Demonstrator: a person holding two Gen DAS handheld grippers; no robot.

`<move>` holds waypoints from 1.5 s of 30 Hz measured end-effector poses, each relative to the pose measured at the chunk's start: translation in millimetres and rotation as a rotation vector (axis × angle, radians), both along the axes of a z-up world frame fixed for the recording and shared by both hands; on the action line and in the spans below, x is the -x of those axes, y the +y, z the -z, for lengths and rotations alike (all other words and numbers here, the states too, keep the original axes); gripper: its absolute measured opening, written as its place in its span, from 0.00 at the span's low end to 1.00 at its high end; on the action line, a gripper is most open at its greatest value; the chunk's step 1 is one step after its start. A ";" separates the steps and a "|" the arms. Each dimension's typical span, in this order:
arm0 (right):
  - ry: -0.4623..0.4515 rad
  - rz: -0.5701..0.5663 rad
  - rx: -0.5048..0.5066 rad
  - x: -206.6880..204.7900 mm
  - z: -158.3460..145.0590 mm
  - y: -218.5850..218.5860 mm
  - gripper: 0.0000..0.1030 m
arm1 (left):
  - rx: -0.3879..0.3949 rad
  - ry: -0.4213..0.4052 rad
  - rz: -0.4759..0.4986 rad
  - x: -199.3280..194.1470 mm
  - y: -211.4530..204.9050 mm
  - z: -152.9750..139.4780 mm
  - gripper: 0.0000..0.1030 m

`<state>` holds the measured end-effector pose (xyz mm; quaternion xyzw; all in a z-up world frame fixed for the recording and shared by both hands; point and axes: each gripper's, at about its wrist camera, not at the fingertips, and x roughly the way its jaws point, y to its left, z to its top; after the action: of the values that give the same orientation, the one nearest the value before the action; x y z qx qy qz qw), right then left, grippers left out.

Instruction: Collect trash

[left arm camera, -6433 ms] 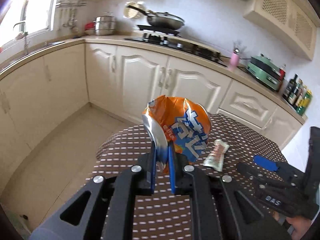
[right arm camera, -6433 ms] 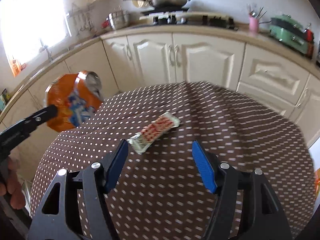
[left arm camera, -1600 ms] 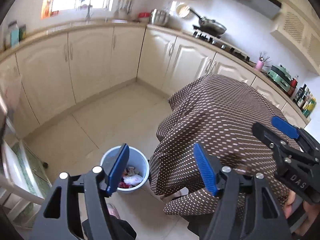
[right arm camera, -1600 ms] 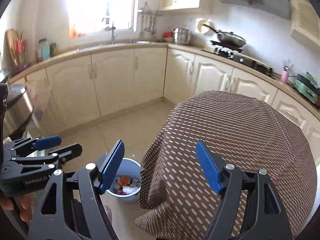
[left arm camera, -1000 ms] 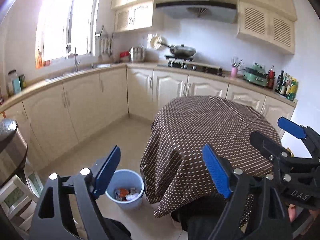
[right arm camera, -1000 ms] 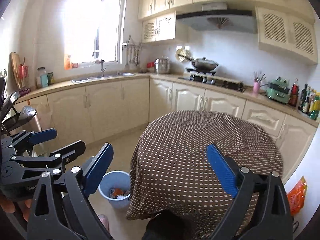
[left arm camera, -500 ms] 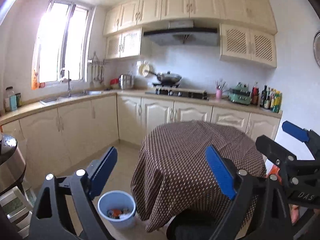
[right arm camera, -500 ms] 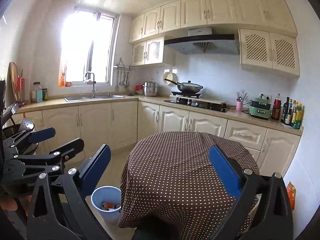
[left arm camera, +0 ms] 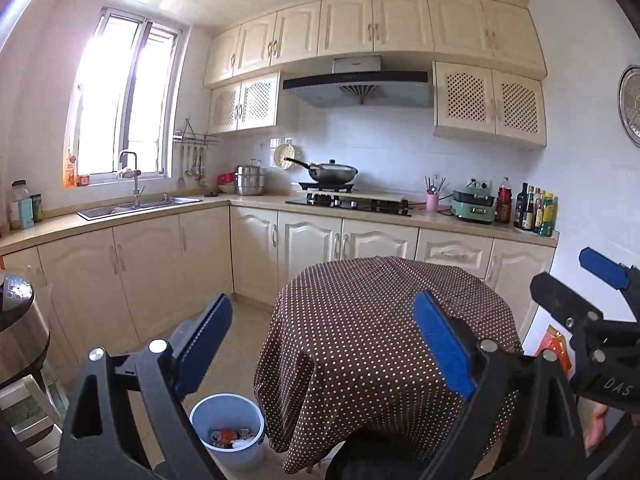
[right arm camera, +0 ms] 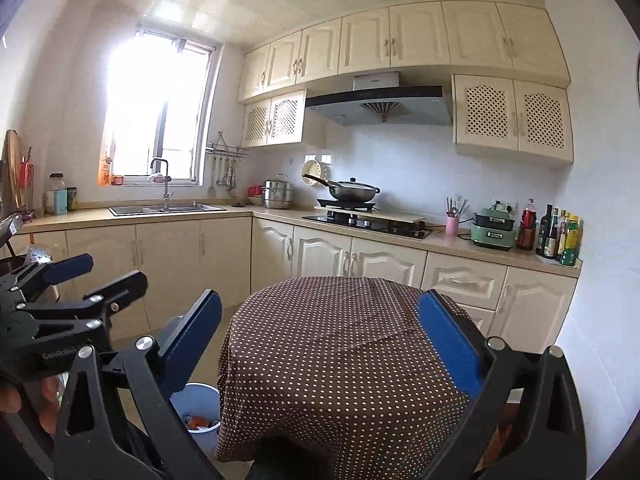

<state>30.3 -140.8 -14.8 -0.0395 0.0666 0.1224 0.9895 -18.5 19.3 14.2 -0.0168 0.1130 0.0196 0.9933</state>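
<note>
Kitchen cabinets (left arm camera: 168, 264): cream fronts are seen along two walls, under a counter with a sink (left arm camera: 136, 206) and a hob (left arm camera: 348, 202).
Tabletop (left arm camera: 384, 320): a round top is covered by a brown dotted cloth; nothing is seen lying on it.
Left gripper (left arm camera: 324, 344): it is held level before the tabletop; its fingers (left arm camera: 440, 344) have just been opening and are spread wide, with nothing gripped between them.
Right gripper (right arm camera: 320, 340): its blue fingers (right arm camera: 450, 342) are spread wide and nothing is held; it is seen at the right edge of the left wrist view.
Bin (left arm camera: 228, 432): a pale blue bin is stood on the floor just beside the hanging cloth, at the left of the tabletop.
Trash (left arm camera: 230, 436): orange and white pieces are seen lying at the bottom of the bin.
</note>
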 end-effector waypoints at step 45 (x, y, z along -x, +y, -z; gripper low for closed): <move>0.032 0.002 0.012 -3.2 4.5 8.0 0.93 | -0.016 -0.008 0.001 5.6 -7.8 1.1 0.88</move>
<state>33.5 -132.8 -19.3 -0.0436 0.0831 0.1218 0.9881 -24.1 11.5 13.1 -0.0087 0.1088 0.0202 0.9938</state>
